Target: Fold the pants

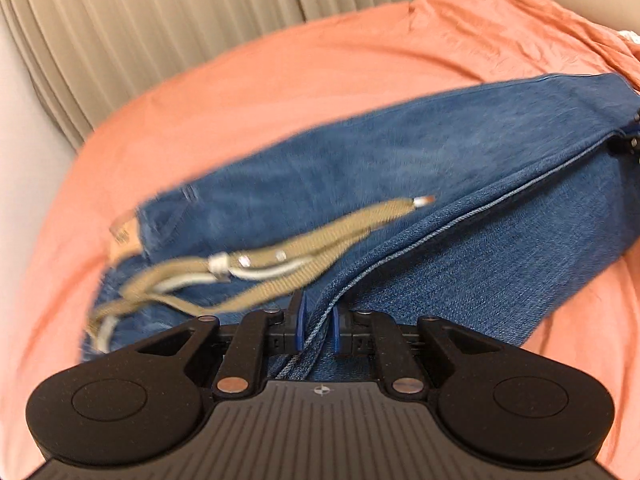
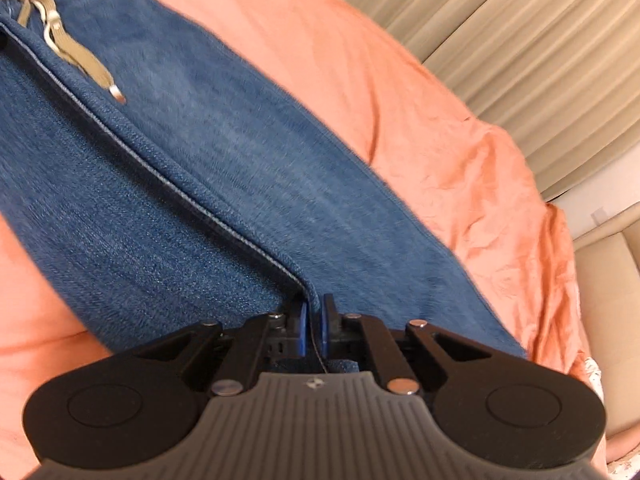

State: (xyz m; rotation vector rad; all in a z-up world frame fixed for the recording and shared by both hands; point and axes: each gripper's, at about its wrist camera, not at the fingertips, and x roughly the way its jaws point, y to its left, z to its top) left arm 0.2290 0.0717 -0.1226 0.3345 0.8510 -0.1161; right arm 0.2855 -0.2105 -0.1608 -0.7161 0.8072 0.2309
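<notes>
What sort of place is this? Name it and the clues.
Probably a bedroom: the jeans lie on a soft surface under an orange sheet, likely a bed, with pleated beige curtains behind. Both grippers pinch the denim.

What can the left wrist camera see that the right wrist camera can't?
Only the left wrist view shows the tan patch at the waistband and a bit of the other hand-held gripper at the far right edge.

Only the right wrist view shows the pale seat beyond the sheet's edge.

Both show the blue jeans, the tan belt, the orange sheet and the curtain. The left hand-held gripper and right hand-held gripper each pinch the jeans' seam.
</notes>
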